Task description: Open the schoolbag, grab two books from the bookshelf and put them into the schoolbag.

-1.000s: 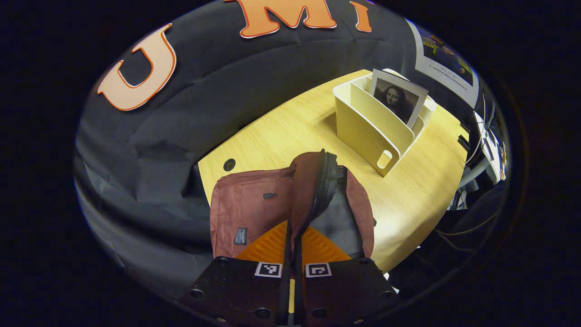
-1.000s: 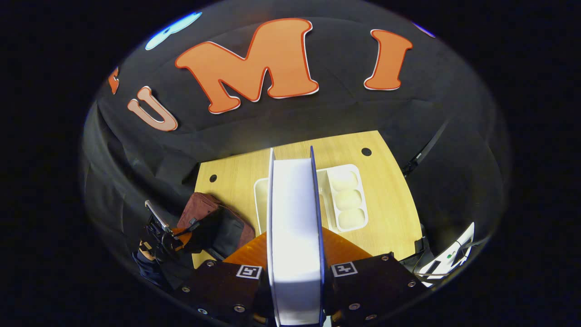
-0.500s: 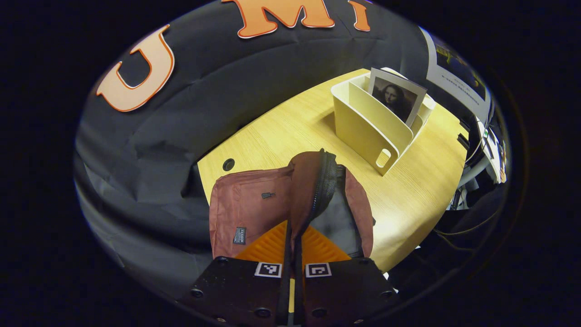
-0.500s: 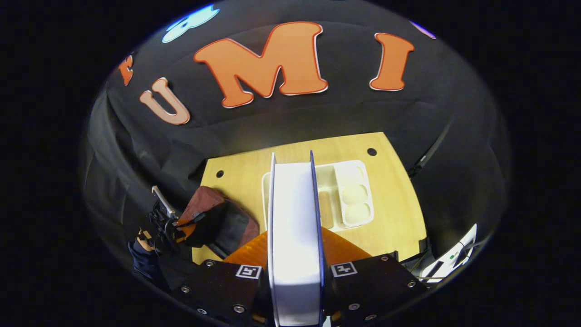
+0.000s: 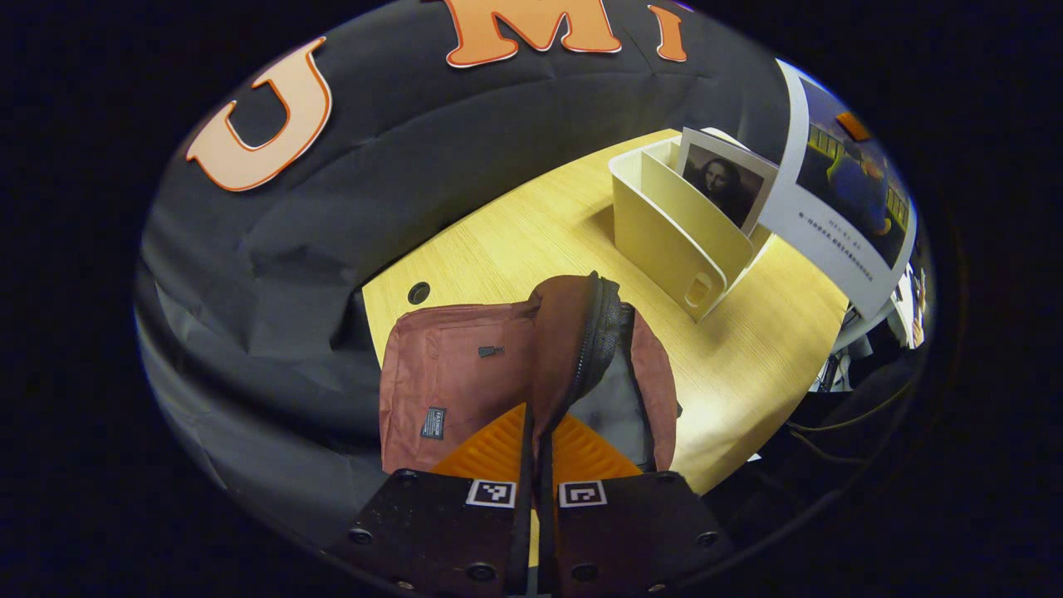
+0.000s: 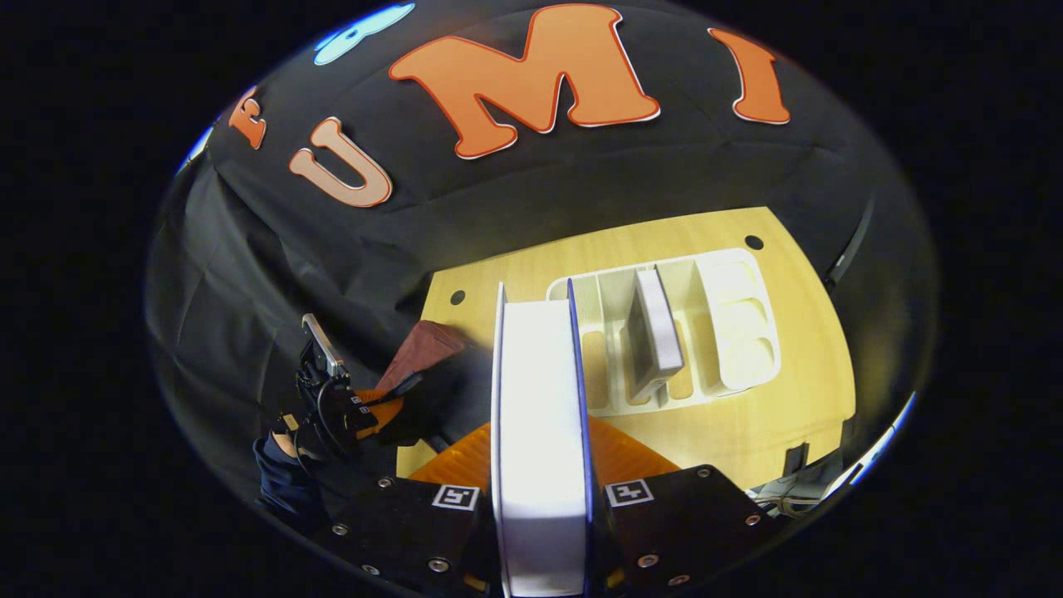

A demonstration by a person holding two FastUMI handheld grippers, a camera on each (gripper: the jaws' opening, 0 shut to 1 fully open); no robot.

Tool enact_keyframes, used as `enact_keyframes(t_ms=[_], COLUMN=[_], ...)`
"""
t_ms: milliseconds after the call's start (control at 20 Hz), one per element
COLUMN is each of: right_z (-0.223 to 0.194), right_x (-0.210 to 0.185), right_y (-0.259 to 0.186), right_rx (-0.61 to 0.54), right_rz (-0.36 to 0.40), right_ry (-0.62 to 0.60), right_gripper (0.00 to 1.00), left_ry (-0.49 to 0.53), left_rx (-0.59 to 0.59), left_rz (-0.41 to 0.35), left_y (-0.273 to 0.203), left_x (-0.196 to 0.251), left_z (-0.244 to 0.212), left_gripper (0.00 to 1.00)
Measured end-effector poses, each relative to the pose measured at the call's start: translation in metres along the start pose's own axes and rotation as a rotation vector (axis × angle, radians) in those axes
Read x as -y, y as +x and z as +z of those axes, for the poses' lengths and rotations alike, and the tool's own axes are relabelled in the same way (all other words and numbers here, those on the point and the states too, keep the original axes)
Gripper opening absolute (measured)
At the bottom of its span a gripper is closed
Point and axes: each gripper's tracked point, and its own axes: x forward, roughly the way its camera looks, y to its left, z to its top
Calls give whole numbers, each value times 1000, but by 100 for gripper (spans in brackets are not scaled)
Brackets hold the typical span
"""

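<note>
The brown-red schoolbag (image 5: 453, 382) lies on the wooden table (image 5: 531, 241). My left gripper (image 5: 536, 415) is shut on the bag's opening flap (image 5: 565, 340) and holds it up, showing the dark inside (image 5: 610, 399). My right gripper (image 6: 540, 444) is shut on a thick book with blue covers (image 6: 538, 374), held edge-up above the table. That book's cover (image 5: 843, 208) shows at the right of the left gripper view. The cream bookshelf (image 5: 664, 232) holds a portrait-covered book (image 5: 727, 178). From above, this book (image 6: 652, 332) stands in the bookshelf (image 6: 731, 324). Farther left, the left gripper (image 6: 361, 409) grips the schoolbag (image 6: 423, 353).
A sleeve (image 6: 286, 486) and a hand hold the left gripper at the table's near left corner. Cable holes (image 5: 418, 292) (image 6: 754, 242) mark the tabletop's far corners. Cables and equipment (image 5: 839, 382) lie beyond the table's right edge.
My right gripper has carried the blue-covered book up and leftward from over the bookshelf towards the bag; its cover now shows in the left gripper view. The left gripper has stayed still, holding the flap.
</note>
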Motion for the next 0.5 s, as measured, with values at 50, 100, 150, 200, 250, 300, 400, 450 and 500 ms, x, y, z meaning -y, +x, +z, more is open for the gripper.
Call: enact_keyframes(t_ms=[50,100,150,200,250,300,400,450,500], right_z=[-3,-7,-10,-14,-18,-23,-30,-33,-36], right_x=[-6,-15,-21,-27,-32,-40,-57,-63,-65], right_y=[7,13,20,30,40,49,71,80,91], right_rx=[-1,1,6,4,2,0,3,11,20], right_rz=[27,59,88,115,139,171,247,273,284], right_ry=[13,26,44,58,80,99,148,170,187], right_gripper=[40,40,40,40,41,40,40,40,40], left_ry=[-9,-19,-34,-52,-69,-81,-104,-115,-128], left_rx=[2,3,10,11,15,19,23,24,28], left_rz=[2,2,5,-4,-14,-20,-23,-26,-29], left_y=[0,0,0,1,-1,-1,-1,-1,-2], left_x=[-1,-1,-2,0,2,4,5,6,5], left_z=[1,2,2,3,2,2,1,-2,-2], left_gripper=[5,5,5,5,5,5,5,5,5])
